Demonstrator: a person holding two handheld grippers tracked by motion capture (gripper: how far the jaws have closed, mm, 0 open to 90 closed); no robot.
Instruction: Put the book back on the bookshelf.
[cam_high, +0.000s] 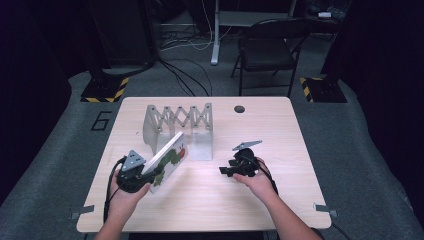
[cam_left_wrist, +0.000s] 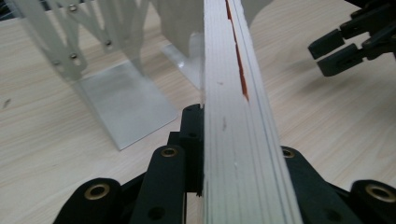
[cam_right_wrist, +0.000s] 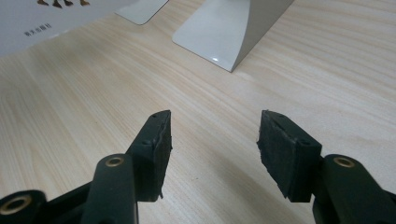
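**Table & what sits on it**

Light wood-grain table (cam_high: 210, 200), rectangular, w/ a small dark round hole (cam_high: 239, 109) near the far edge, right of centre. Standing on it toward the back, left of centre: a pale metal expanding rack (cam_high: 179, 125), scissor-lattice btwn two upright end plates, flat feet resting on the top. Table stands on grey floor (cam_high: 360, 150); a "6" (cam_high: 101, 121) is marked on the floor just off the far-left corner. Tape tabs at both near corners.
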